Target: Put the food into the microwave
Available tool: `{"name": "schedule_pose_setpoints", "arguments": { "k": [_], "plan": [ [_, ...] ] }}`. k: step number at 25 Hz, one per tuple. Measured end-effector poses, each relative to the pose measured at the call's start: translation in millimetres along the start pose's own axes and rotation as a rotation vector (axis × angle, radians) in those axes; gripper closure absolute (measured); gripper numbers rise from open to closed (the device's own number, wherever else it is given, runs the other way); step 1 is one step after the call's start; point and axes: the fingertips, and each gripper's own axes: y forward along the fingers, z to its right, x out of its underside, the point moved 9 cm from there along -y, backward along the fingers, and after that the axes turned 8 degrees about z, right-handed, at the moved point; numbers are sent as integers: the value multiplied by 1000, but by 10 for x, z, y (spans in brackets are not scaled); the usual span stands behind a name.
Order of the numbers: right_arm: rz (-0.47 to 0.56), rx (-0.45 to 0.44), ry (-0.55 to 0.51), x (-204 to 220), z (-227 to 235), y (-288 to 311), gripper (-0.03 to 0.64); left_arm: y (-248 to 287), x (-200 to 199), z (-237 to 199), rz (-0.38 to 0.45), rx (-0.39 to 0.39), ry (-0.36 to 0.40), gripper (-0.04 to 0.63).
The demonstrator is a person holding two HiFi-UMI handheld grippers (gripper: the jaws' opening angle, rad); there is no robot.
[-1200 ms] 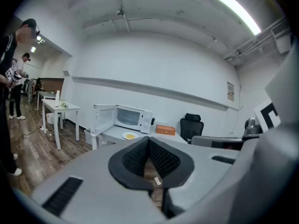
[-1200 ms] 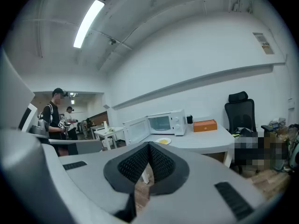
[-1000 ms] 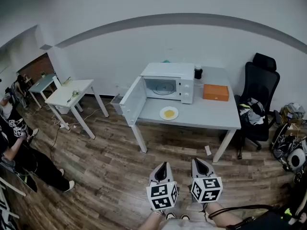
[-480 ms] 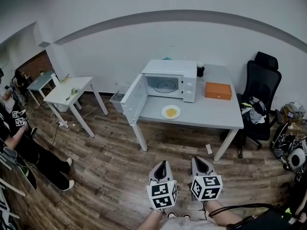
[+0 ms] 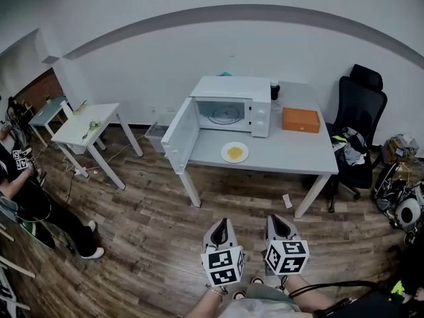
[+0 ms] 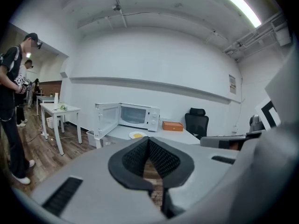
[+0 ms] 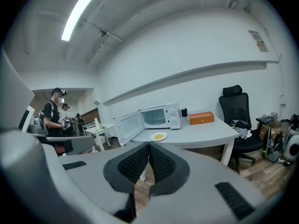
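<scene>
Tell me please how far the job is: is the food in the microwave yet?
Not yet. Done: the door of the microwave stands open. In hand: nothing; the left gripper and right gripper are shut, empty, and away from the table. Left: lift the plate of food from the table, set it inside.

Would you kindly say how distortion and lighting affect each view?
Head view: fisheye bends the wall line into an arch; microwave and plate evenly lit, sharp. Left gripper view: dark round vignette, glaring ceiling light top right. Right gripper view: same vignette, bright strip light top left.
</scene>
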Motion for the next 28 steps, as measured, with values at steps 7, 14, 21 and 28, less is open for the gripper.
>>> {"name": "schedule_pose_setpoints", "arguments": {
  "k": [7,14,21,28],
  "plan": [
    [-14,17,2,31,104,363,600,354,73,-102,-26,7,-15,600],
    [-29,3,1,-81,212,907,600,859,-15,-241,-30,-17,-16,600],
    [-42,-21,-13,-220,324,1341,600,1293,-108,-309,-34,-38,-20,600],
    [-64,-33,-17,-306,494,1701,600,1669,-154,-328,-47,-62,-14,600]
  ]
}}
